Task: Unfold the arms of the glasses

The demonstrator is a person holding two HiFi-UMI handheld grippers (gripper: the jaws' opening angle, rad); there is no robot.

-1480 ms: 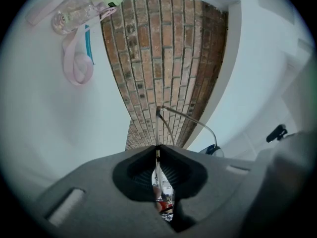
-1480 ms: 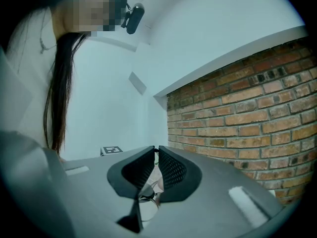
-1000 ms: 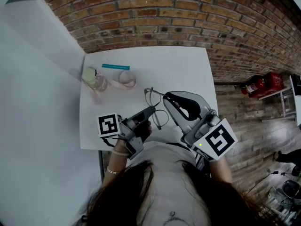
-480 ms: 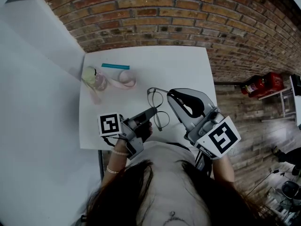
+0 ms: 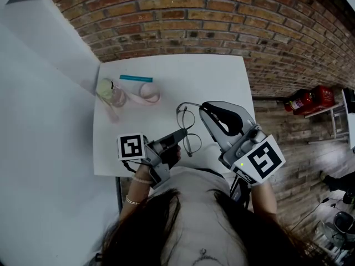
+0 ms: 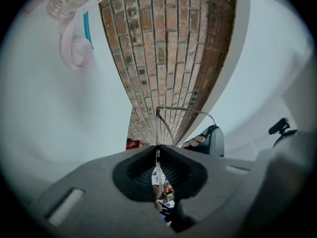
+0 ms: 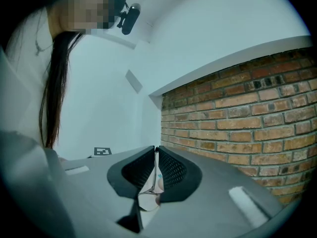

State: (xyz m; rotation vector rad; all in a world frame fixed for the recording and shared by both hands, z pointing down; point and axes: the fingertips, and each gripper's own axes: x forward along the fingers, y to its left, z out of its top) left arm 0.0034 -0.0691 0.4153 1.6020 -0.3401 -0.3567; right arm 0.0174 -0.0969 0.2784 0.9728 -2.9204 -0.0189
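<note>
Glasses (image 5: 189,128): arm-opening step, by the look of it.
Your left claw (image 5: 181,132) and right claw (image 5: 203,108) each gripped them; next, one arm likely needed swinging wide.

Glasses (image 5: 186,118): thin dark wire frame, two round clear lenses. They are not lying on the table (image 5: 166,73); they are hanging just above its near right part, one lens farther out and one nearer. The left tool (image 5: 180,132) is pinching the frame wire by the near lens, and the wire is running upright between its closed jaws (image 6: 157,133). One arm is sticking out rightward from the far lens, curved, with its end sitting in the closed right tool (image 5: 203,107). The second arm's position is unreadable.
</note>
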